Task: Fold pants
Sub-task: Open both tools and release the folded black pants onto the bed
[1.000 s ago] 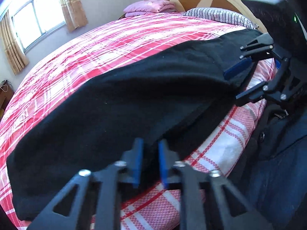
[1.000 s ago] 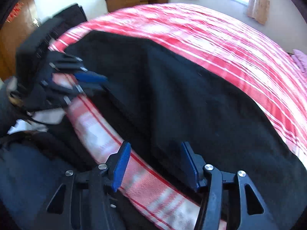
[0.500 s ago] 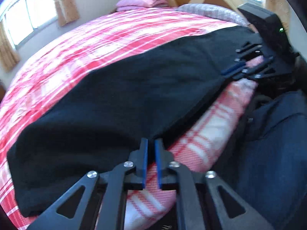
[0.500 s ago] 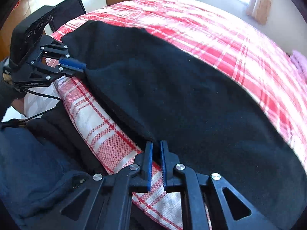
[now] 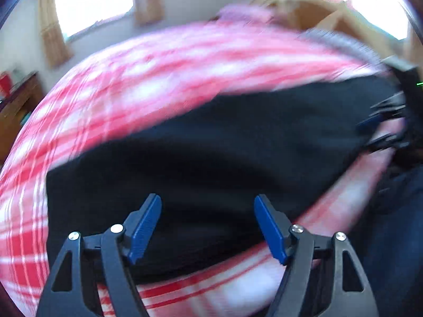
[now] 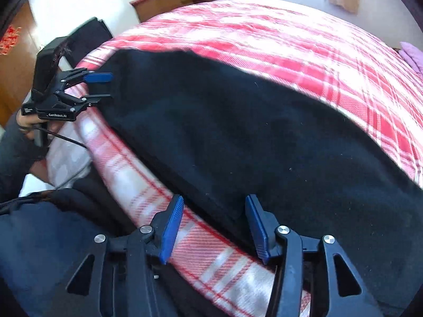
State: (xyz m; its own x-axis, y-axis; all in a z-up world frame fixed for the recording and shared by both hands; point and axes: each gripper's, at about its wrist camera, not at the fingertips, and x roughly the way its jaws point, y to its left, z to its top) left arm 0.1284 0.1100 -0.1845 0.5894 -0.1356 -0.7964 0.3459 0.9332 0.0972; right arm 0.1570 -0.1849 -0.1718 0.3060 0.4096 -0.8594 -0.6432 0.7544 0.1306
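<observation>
Gaping wide, both jaws just opened: left gripper (image 5: pixel 207 227) and right gripper (image 6: pixel 212 228) released over black pants (image 6: pixel 238 132), nothing pinched

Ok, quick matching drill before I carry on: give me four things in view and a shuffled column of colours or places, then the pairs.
Things:
1. pants
2. bedspread
3. gripper pads
4. wooden cabinet

Descriptions:
A. blue
B. red and white plaid
C. against the far wall
D. black, spread along the near edge of the bed

Pairs: 1-D, 2-B, 3-A, 4-C
</observation>
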